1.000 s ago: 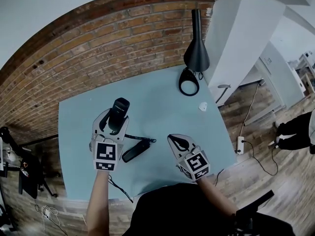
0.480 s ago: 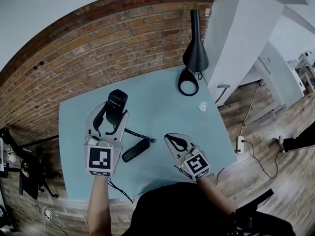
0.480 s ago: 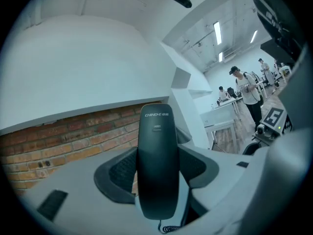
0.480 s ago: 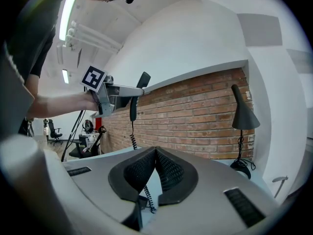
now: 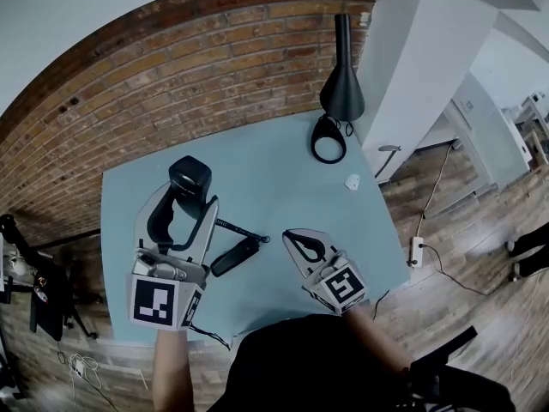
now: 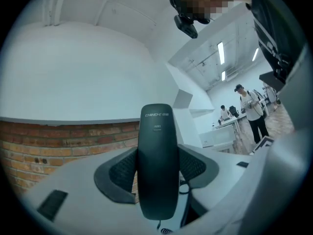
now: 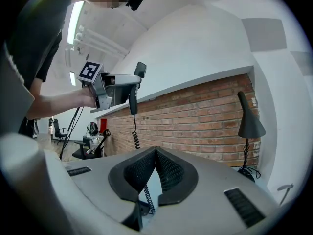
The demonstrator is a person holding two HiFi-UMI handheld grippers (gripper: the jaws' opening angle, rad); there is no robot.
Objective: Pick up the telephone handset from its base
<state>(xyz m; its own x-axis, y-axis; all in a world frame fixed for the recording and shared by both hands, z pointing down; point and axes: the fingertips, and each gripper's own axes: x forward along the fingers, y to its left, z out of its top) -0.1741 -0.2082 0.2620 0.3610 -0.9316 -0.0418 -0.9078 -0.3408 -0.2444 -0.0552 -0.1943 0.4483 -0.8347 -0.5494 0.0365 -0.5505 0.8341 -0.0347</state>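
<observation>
In the head view, the lower half of the glossy black plastic telephone handset (image 5: 190,178) is covered by the white fingers (image 5: 208,223) of the left gripper (image 5: 194,206). Only its rounded upper end is seen there. The keys and markings of the slim black telephone base (image 5: 236,257) cannot be made out.

In the left gripper view the handset (image 6: 157,160) is shown upright, smooth and slightly waisted, with small pale lettering near its top. It is clamped on both sides by the ribbed black pads (image 6: 119,173). It is held in the air above the left part of the pale blue-green table (image 5: 266,174), apart from the base, to which it is joined by a thin black coiled cord (image 5: 233,227). The base is laid flat near the middle of the table's near half.

Bare tabletop is left between the base and the far side, where a red brick wall (image 5: 171,75) is met. The right gripper (image 5: 292,237) is held over the near right part of the table with its jaws pressed together on nothing. A black cone-shaded desk lamp (image 5: 341,88) is set at the far right corner, and a small white object (image 5: 352,184), too small to identify, is seen near the right edge.
</observation>
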